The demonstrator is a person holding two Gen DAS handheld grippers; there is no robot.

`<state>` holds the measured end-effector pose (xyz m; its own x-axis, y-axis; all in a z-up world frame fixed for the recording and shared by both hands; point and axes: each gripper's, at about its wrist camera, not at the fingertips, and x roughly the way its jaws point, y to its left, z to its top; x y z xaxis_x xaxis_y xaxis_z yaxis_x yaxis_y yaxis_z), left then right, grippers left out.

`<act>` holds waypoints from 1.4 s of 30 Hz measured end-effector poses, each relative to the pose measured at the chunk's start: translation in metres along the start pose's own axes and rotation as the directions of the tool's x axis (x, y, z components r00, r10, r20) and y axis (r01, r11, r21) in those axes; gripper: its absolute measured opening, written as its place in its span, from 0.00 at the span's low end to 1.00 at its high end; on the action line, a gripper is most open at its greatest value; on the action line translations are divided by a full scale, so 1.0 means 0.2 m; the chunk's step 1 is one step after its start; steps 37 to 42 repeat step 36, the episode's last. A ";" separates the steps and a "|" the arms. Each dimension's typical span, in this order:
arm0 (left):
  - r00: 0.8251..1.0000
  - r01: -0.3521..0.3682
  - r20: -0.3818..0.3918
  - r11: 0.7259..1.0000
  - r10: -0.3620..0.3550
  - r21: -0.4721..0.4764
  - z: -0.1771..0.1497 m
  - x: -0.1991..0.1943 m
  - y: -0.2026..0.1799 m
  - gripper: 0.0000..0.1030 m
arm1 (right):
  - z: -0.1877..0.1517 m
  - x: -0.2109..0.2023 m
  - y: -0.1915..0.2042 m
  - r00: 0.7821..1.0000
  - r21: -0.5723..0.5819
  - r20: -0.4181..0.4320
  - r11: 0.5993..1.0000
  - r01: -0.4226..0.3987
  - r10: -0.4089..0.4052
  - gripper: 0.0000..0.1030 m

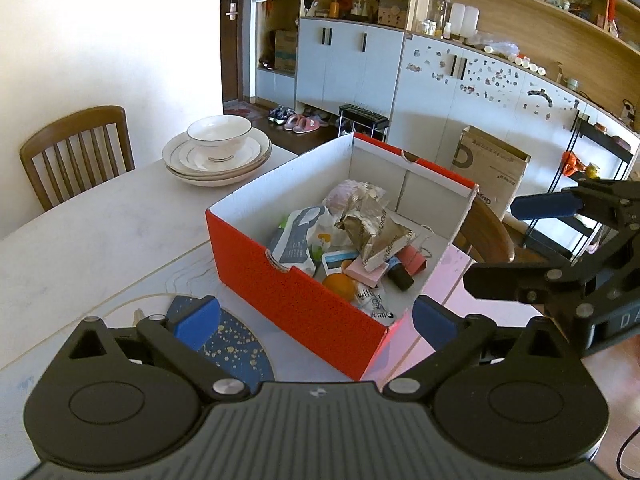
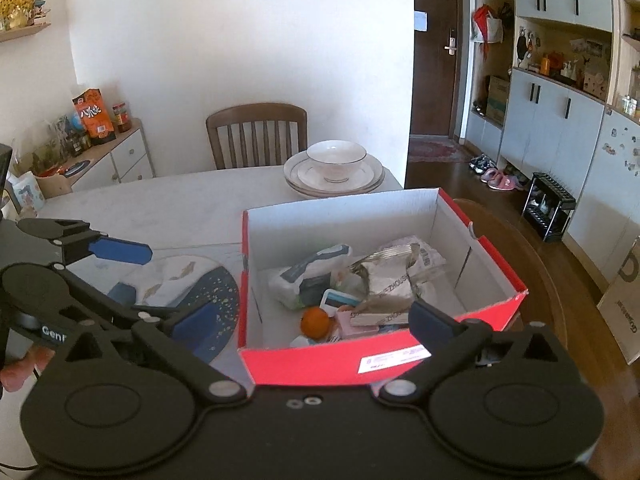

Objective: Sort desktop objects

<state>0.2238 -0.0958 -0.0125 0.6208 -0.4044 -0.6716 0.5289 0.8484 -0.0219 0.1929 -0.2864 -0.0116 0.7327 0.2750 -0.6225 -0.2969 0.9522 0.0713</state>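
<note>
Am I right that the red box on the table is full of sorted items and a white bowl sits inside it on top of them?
Not quite. The white bowl sits on stacked plates on the table beyond the red box, not inside it; the right wrist view shows this. The rest holds.

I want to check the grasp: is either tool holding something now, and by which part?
Nothing is held. The left tool and the right tool both stand open and empty, near the red box.

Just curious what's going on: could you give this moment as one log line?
left claw: open, empty | right claw: open, empty | red box: holds sorted items | plates: untouched
</note>
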 end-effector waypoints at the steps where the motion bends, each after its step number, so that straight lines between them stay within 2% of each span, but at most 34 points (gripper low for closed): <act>1: 1.000 -0.001 0.003 1.000 0.001 -0.001 -0.01 -0.01 0.00 1.00 | -0.01 -0.01 0.01 1.000 0.001 0.001 1.000 0.002 -0.002 0.99; 11: 0.997 0.023 0.079 0.999 -0.025 0.024 -0.05 -0.11 0.01 1.00 | -0.06 -0.07 0.05 0.998 0.000 0.034 0.999 0.044 -0.044 0.99; 15: 0.994 0.005 0.105 0.999 -0.009 0.041 -0.05 -0.14 0.00 1.00 | -0.07 -0.07 0.04 0.998 0.020 0.033 0.998 0.054 -0.054 0.99; 25: 0.994 0.030 0.108 0.999 -0.034 0.040 -0.06 -0.13 -0.01 1.00 | -0.11 -0.08 0.07 0.998 0.026 0.025 0.998 0.052 -0.053 0.99; 42: 0.993 0.016 0.112 0.999 -0.020 0.044 -0.07 -0.12 0.02 1.00 | -0.12 -0.09 0.07 0.998 0.027 0.012 0.998 0.055 -0.055 0.99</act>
